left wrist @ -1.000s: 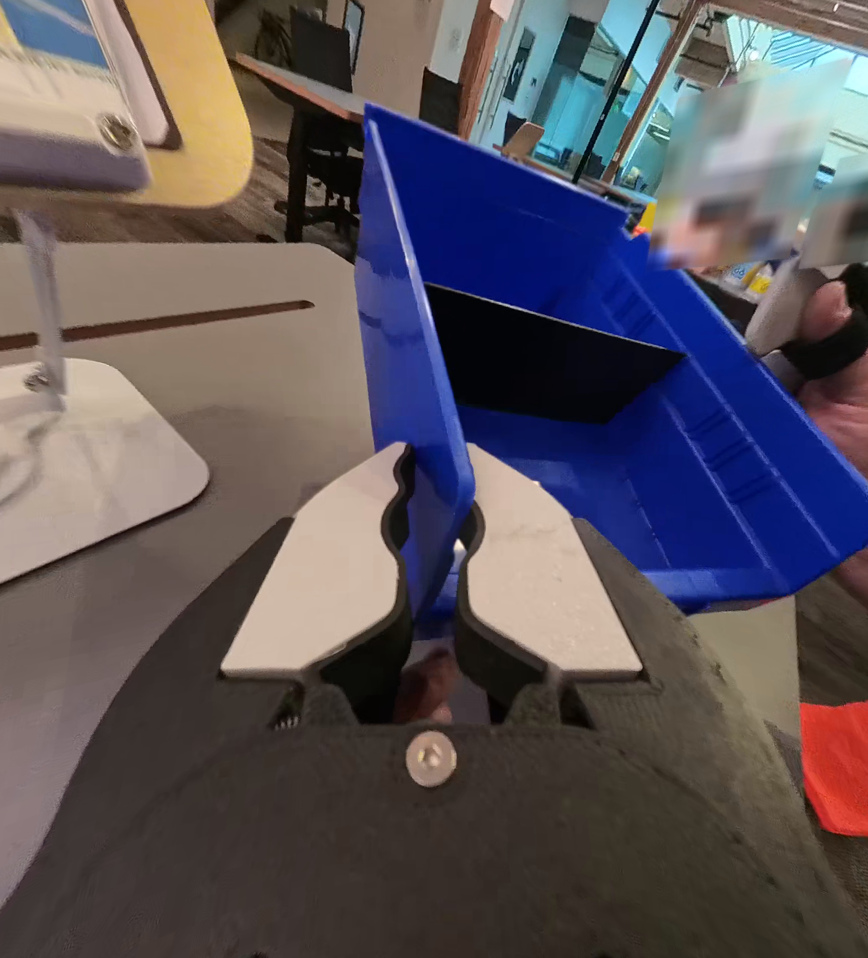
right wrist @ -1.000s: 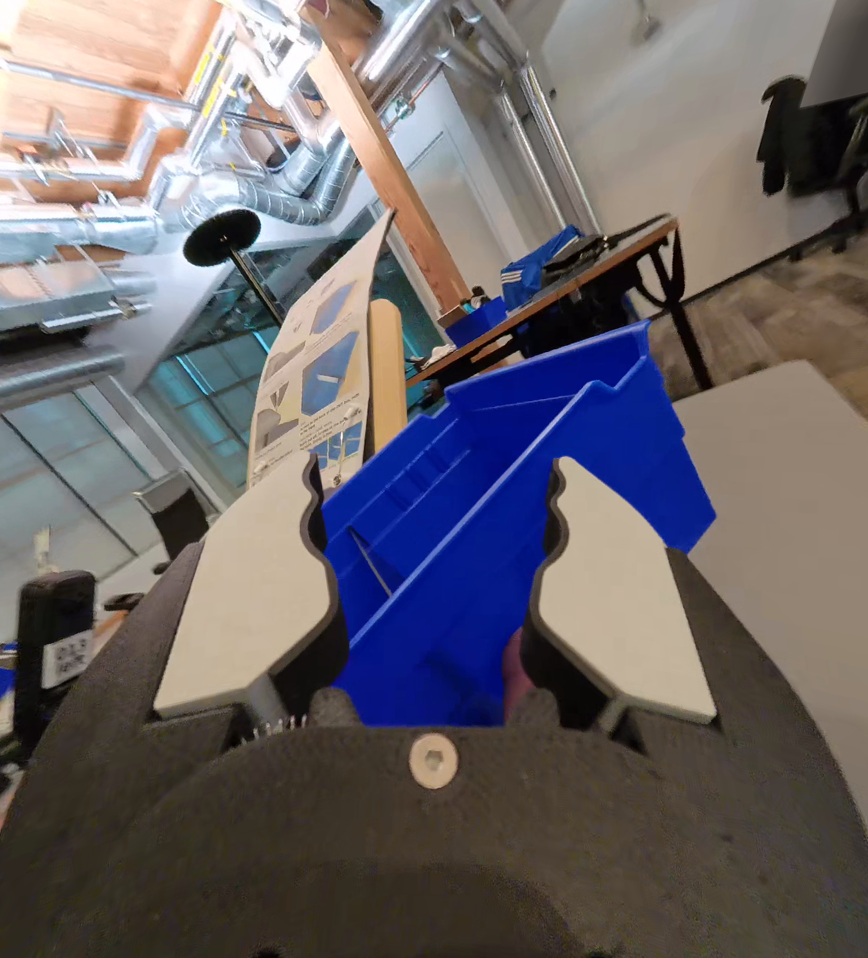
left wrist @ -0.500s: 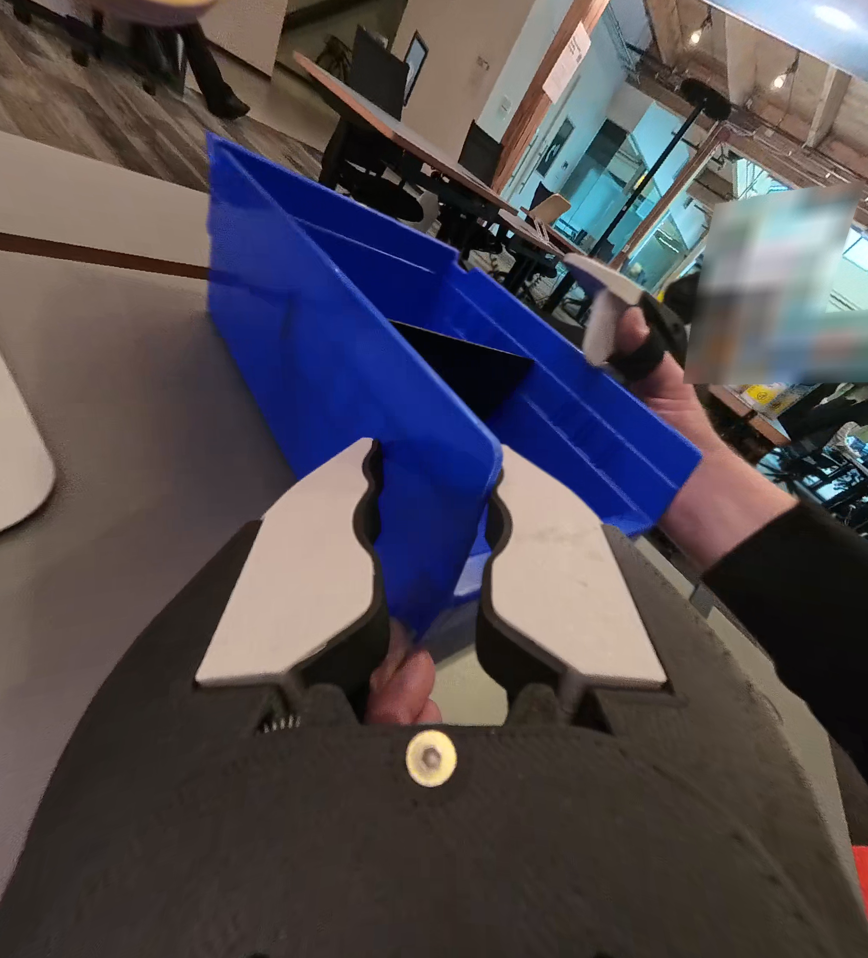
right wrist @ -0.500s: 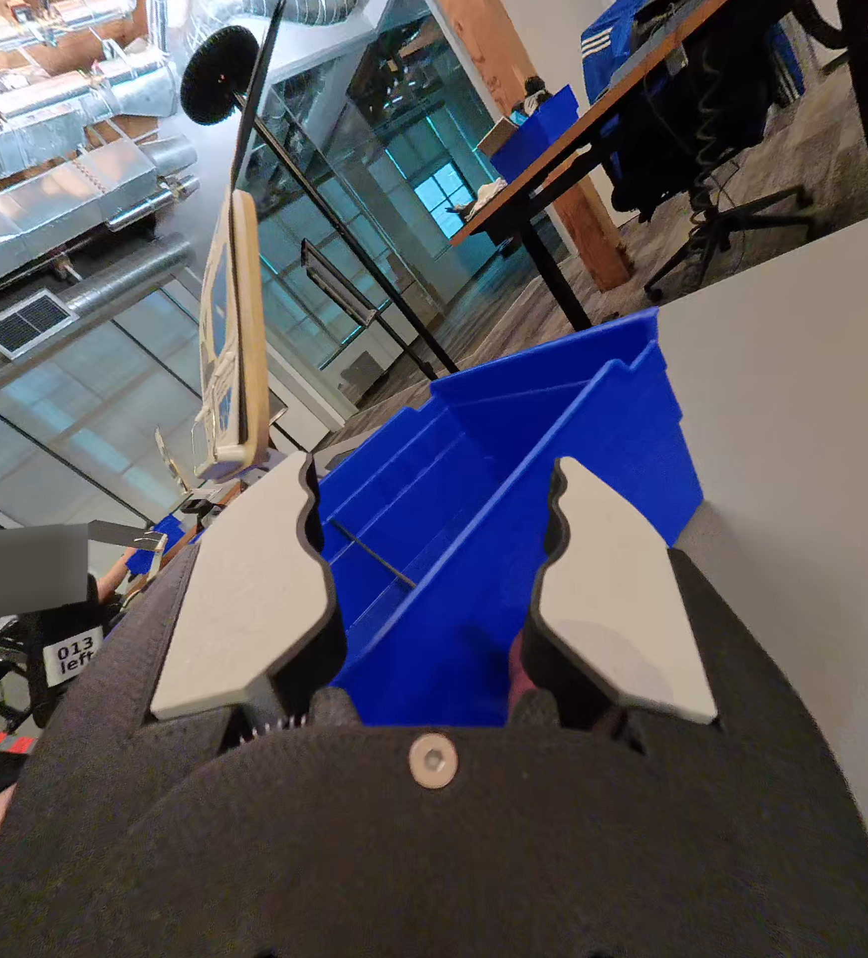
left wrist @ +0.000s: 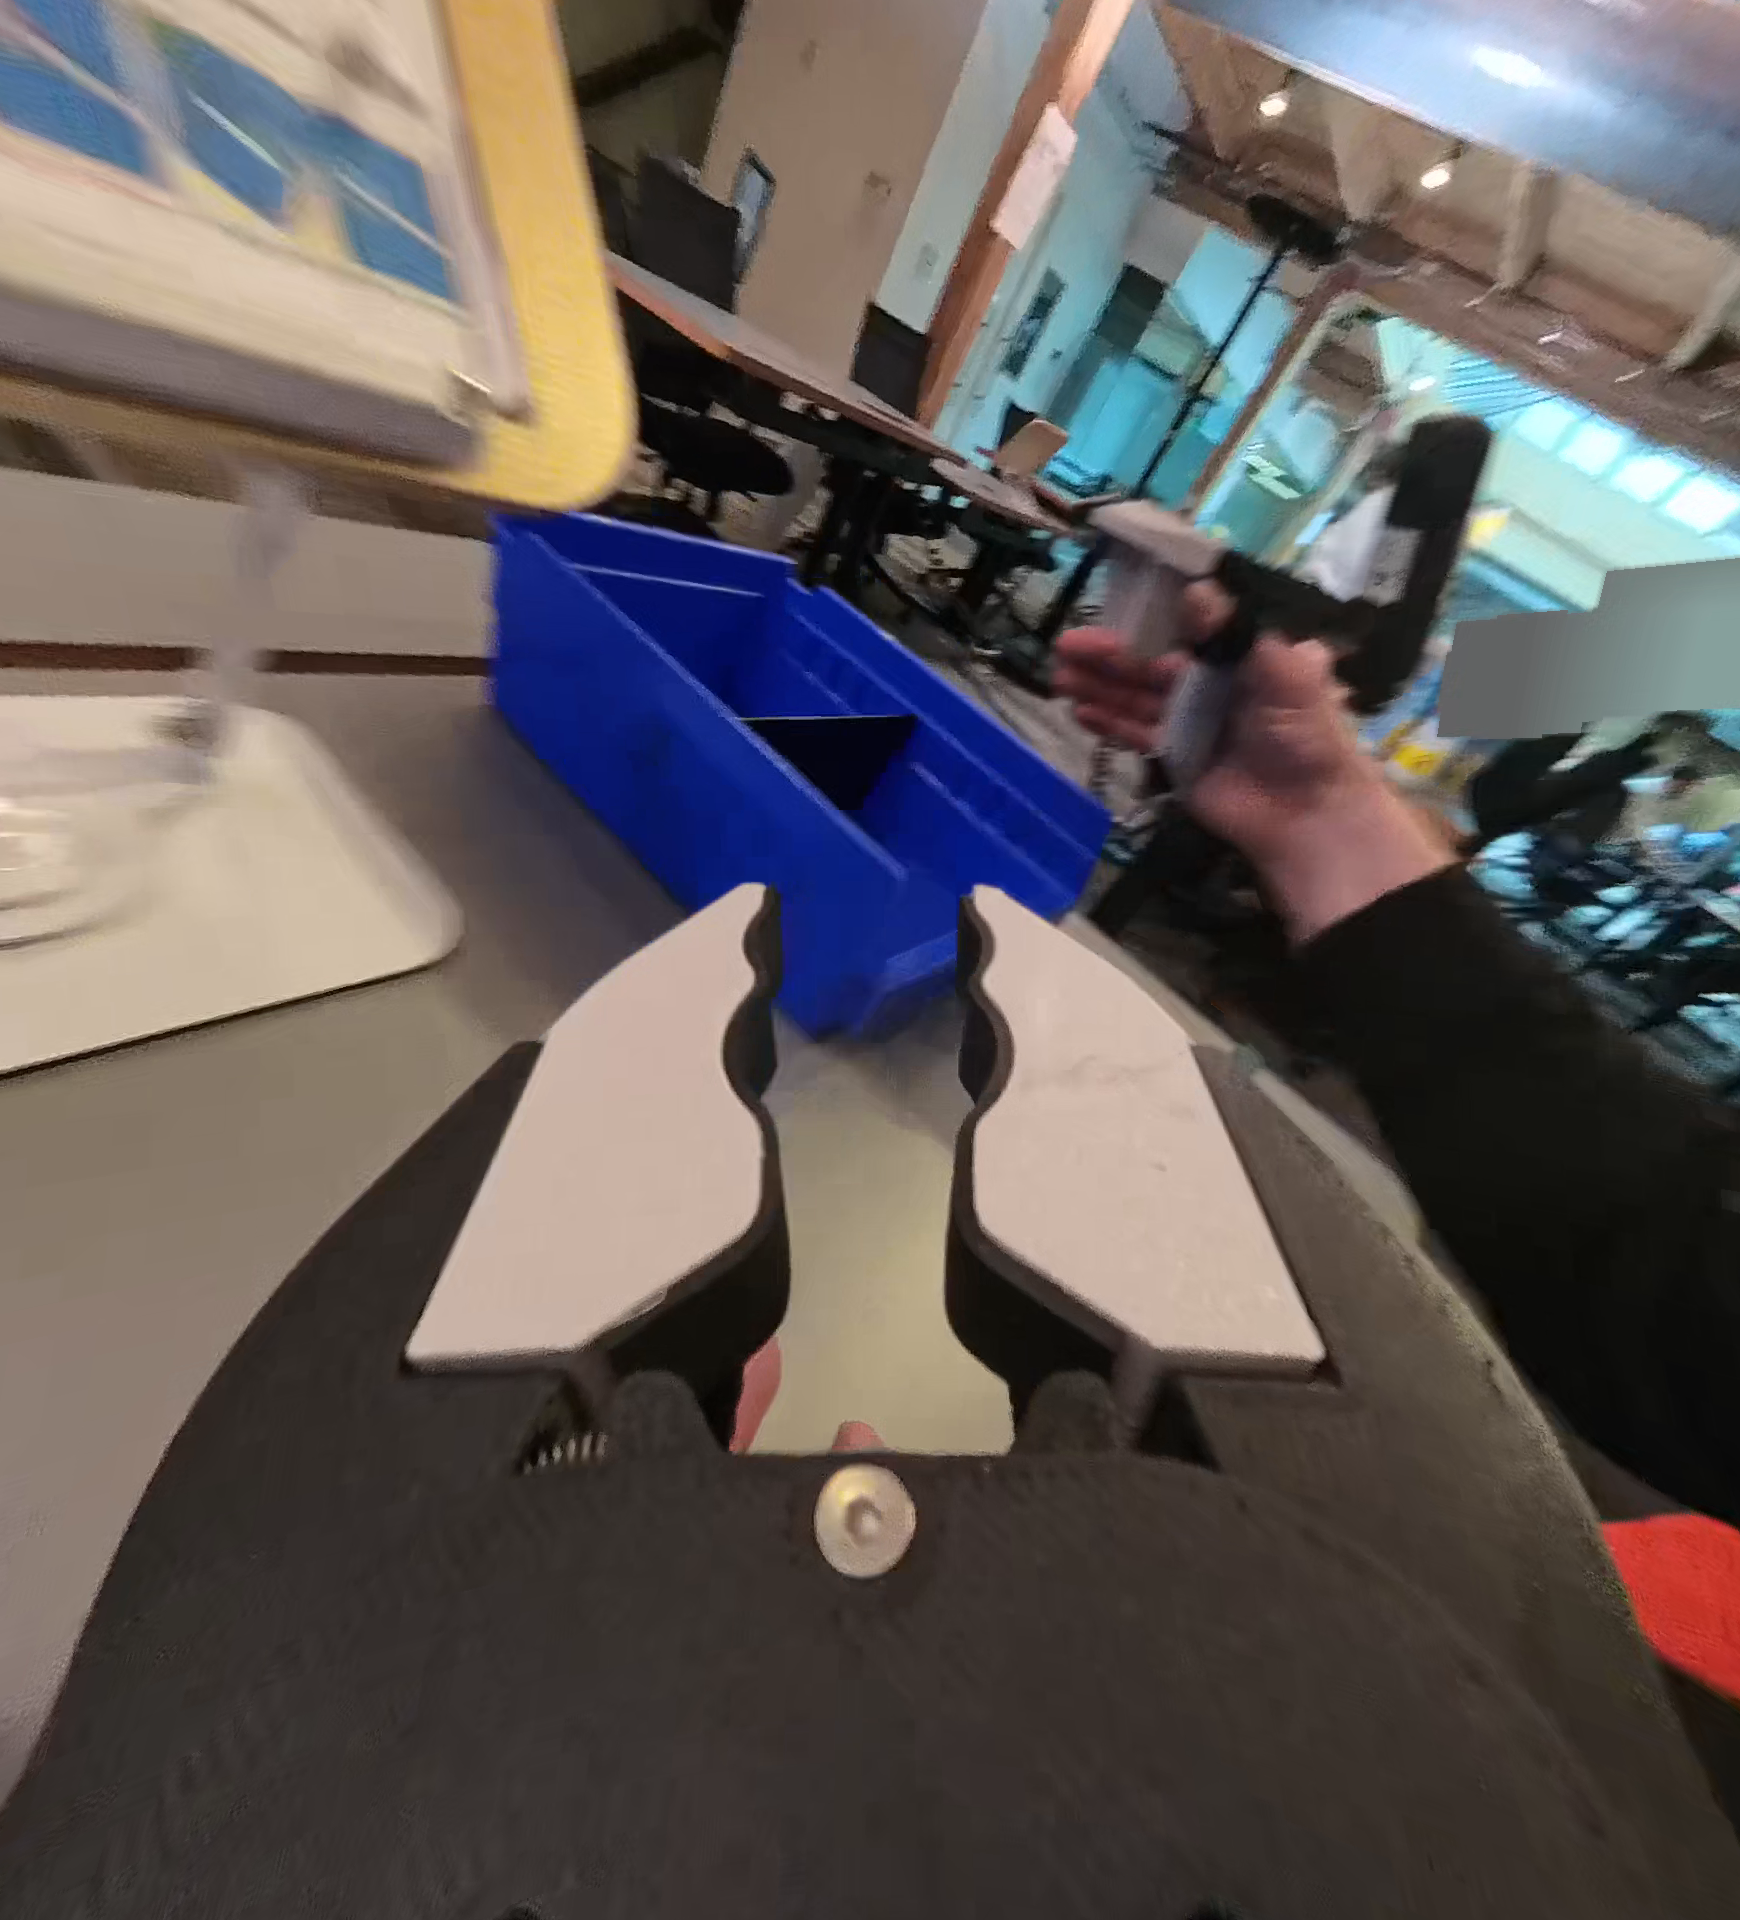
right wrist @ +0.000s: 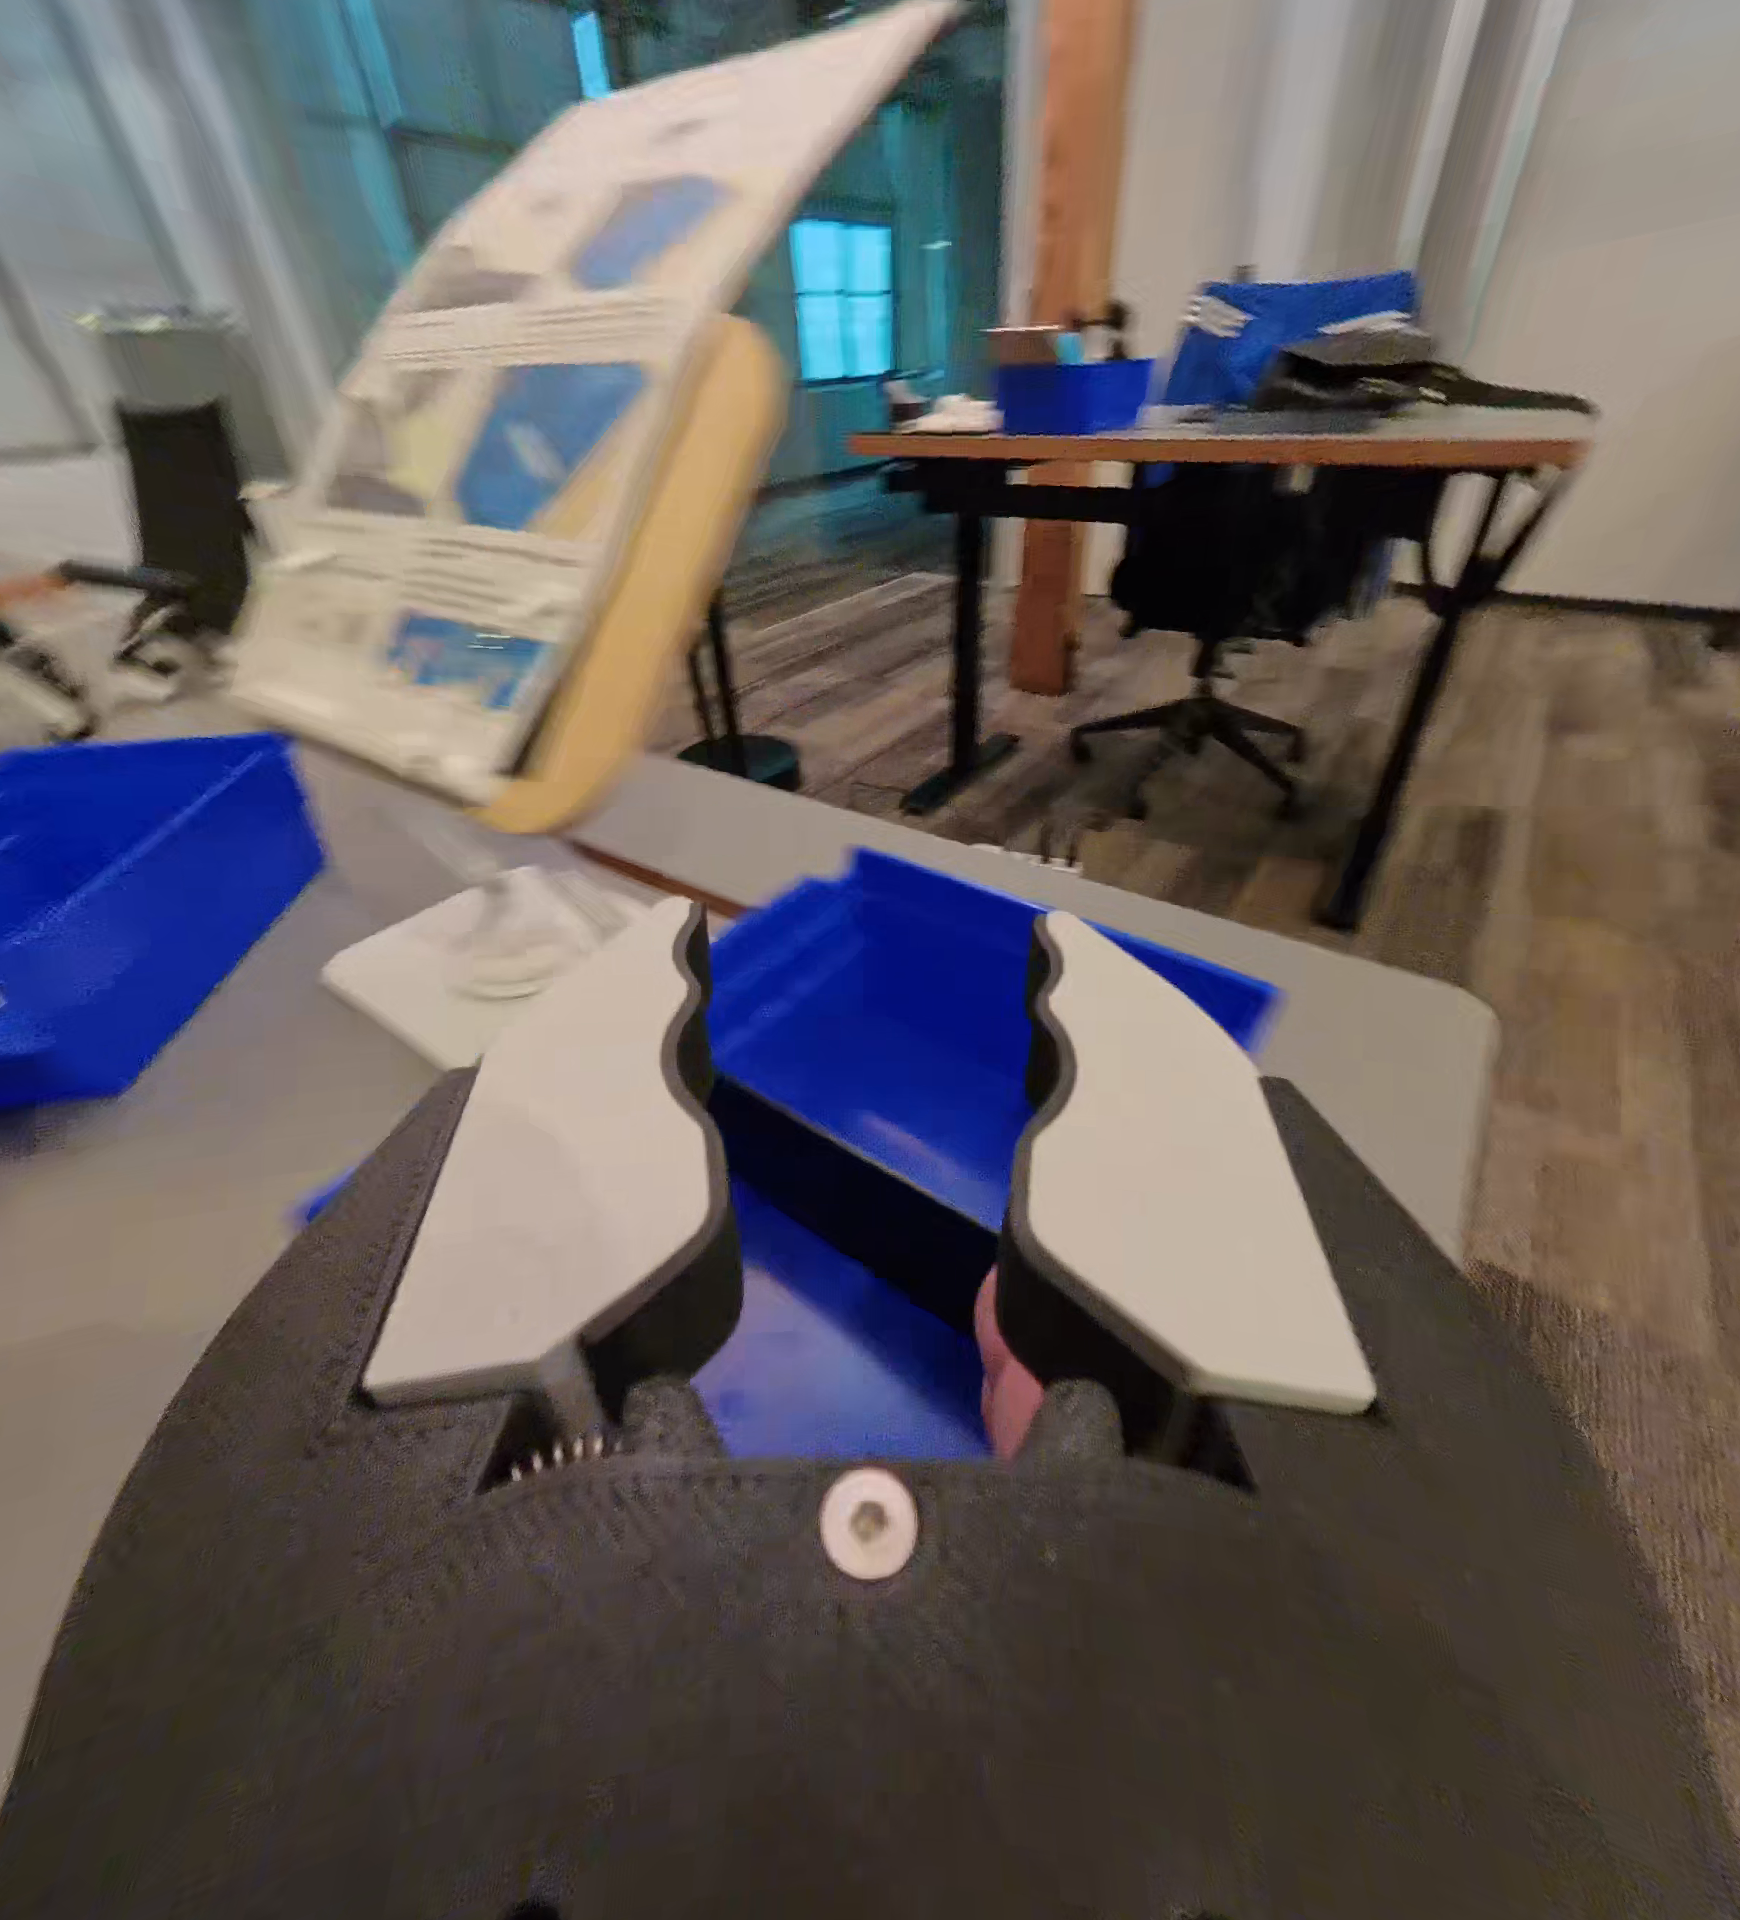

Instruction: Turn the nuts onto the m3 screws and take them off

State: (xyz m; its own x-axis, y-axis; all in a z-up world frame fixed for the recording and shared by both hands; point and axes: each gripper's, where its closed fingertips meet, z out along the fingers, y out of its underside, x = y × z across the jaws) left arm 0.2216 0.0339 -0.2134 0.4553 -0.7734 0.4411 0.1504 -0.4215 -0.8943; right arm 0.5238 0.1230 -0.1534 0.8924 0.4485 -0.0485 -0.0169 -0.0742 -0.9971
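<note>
No screws or nuts show clearly in either view. A blue bin with a black divider rests on the grey table. My left gripper is open and empty, just short of the bin's near corner. My right gripper is open and empty above the same bin, with the divider showing between its fingers. In the left wrist view the right gripper is held in a hand off the bin's right side.
A tilted instruction board stands on a white base left of the bin; it also shows in the right wrist view. A second blue bin with small clear pieces sits far left. The table edge is close on the right. The tips of one gripper are about 30 centimeters away from the tips of the other.
My left gripper let go of the bin's wall, opened and drew back. The bin, tilted and lifted before, now sits flat on the table. My right gripper came off the bin and swung round.
</note>
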